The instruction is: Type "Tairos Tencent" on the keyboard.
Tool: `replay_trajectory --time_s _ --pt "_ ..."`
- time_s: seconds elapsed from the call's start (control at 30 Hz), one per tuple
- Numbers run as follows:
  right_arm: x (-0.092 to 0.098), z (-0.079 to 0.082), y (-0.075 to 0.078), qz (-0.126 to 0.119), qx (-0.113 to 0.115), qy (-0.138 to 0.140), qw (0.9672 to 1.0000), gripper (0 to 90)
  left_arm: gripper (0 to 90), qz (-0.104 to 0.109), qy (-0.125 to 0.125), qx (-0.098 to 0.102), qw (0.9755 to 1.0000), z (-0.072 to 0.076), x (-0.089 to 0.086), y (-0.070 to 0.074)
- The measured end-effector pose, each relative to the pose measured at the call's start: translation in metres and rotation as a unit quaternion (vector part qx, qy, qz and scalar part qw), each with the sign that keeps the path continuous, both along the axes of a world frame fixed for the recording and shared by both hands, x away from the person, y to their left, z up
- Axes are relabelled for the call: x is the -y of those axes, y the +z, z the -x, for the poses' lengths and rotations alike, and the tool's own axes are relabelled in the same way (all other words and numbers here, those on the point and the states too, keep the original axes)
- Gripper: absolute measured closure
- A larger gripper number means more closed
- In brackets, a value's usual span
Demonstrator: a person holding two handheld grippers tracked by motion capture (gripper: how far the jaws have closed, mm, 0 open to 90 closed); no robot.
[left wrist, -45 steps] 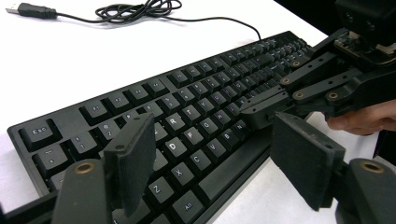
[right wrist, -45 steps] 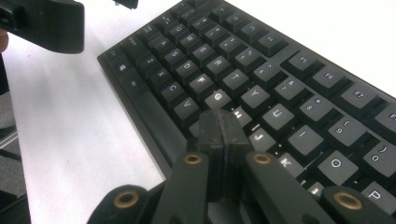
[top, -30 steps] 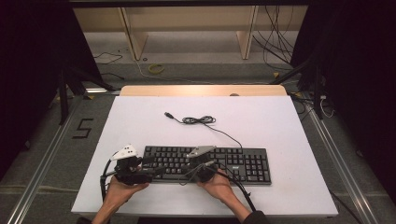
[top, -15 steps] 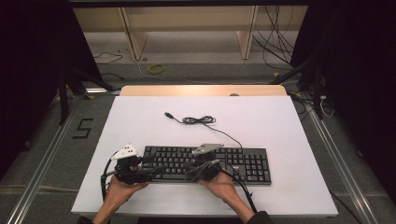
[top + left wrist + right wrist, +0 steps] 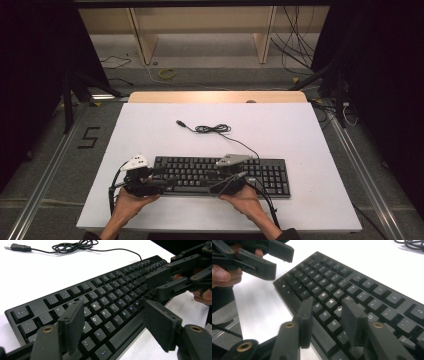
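Black keyboard (image 5: 220,175) at 6 o'clock on white tabletop (image 5: 300,135), left gripper (image 5: 115,327) jaws spread over left keys, right gripper (image 5: 329,322) jaws spread over middle keys, coiled USB cable (image 5: 212,128) at 12 o'clock of keyboard

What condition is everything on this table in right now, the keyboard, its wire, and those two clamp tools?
Keyboard: flat on the white table, keys up, not gripped.
Cable: partly coiled behind the keyboard.
USB plug: unplugged, lying loose on the table.
Left gripper: open, jaws spread over the keyboard's left end.
Right gripper: open, over the middle keys.
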State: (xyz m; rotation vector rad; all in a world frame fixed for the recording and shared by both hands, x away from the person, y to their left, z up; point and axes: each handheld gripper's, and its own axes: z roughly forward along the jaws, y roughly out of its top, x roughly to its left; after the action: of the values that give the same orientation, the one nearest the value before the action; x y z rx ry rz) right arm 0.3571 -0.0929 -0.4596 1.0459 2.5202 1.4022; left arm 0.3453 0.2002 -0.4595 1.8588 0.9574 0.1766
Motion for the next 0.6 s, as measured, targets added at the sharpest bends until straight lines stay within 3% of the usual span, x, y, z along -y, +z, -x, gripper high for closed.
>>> replay_trajectory --time_s 0.1,0.6 --pt "0.004 0.002 0.0 -0.003 0.0 -0.002 1.0 53.4 34.0 -0.006 -0.005 -0.001 1.0 -0.001 0.001 0.0" --pt "0.019 0.007 0.002 -0.014 0.006 -0.013 0.9998 43.2 46.5 -0.024 -0.015 -0.006 0.9996 -0.006 0.008 -0.003"
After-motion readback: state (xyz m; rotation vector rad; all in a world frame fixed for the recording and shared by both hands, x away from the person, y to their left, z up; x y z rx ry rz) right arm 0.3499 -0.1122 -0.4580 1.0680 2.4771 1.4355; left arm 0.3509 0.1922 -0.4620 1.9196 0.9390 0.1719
